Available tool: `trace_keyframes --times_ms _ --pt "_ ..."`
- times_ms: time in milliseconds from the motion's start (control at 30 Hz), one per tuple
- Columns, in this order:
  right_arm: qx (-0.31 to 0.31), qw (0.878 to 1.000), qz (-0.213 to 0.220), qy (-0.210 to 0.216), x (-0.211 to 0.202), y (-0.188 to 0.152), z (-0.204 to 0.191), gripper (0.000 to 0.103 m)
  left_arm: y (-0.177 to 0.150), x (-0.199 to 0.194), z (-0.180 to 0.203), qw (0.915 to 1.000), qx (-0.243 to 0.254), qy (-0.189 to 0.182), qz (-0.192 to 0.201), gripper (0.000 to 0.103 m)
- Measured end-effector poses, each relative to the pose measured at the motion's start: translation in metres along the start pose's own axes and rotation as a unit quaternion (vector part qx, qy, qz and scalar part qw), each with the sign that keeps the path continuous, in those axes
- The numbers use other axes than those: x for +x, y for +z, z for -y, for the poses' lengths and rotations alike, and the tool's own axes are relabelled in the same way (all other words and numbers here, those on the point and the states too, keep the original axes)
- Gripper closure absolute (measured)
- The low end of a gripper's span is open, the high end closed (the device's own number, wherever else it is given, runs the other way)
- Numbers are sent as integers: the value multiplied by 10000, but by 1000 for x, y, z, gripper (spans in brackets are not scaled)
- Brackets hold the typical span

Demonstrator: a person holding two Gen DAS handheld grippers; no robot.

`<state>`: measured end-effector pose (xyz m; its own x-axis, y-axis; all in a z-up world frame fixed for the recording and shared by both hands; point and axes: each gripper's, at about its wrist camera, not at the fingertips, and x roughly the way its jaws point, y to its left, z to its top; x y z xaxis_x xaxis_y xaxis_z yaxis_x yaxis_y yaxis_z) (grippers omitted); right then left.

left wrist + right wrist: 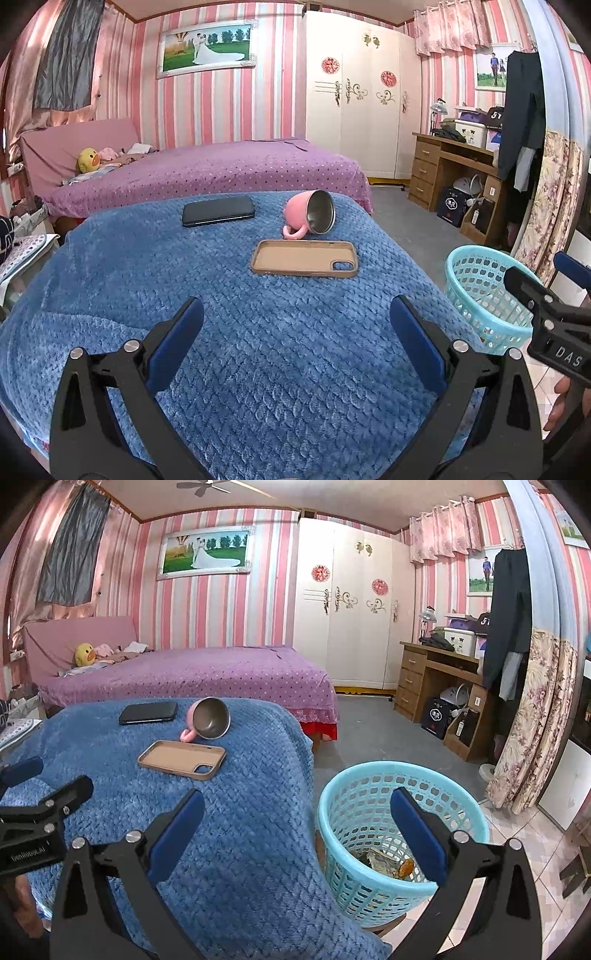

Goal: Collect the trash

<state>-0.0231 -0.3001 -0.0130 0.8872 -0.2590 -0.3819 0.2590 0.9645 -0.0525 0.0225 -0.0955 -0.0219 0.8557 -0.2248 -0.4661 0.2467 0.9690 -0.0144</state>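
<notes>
A light-blue mesh wastebasket (369,797) stands on the floor right of the blue-blanketed table (229,812); wrappers and scraps (384,860) lie at its bottom. My right gripper (297,827) hovers open over the table's right edge and the basket rim, nothing between its fingers. My left gripper (295,332) is open and empty above the blue blanket (258,350). The basket (480,291) shows at the right in the left wrist view, with the right gripper (546,291) over it. The left gripper's body (33,812) appears at the left edge of the right wrist view.
On the blanket lie a tan phone case (304,257), a tipped pink mug (310,214) and a black phone (218,210). Behind is a purple bed (207,173) with a yellow duck toy (88,159). A wooden desk (436,679) and a floral curtain (532,720) stand at right.
</notes>
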Motion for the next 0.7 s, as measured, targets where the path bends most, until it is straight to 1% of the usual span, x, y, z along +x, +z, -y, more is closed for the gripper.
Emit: trace_keyframes --times_ms 200,500,700 --pt "32 10000 6 -14 3 0 -1 5 2 1 -4 10000 -75 -16 54 6" --pt "10 9999 98 -51 0 1 1 5 2 -3 -2 9998 -29 57 185 6" --pt "-14 9999 109 -75 0 1 2 5 2 -5 1 9997 15 41 247 6"
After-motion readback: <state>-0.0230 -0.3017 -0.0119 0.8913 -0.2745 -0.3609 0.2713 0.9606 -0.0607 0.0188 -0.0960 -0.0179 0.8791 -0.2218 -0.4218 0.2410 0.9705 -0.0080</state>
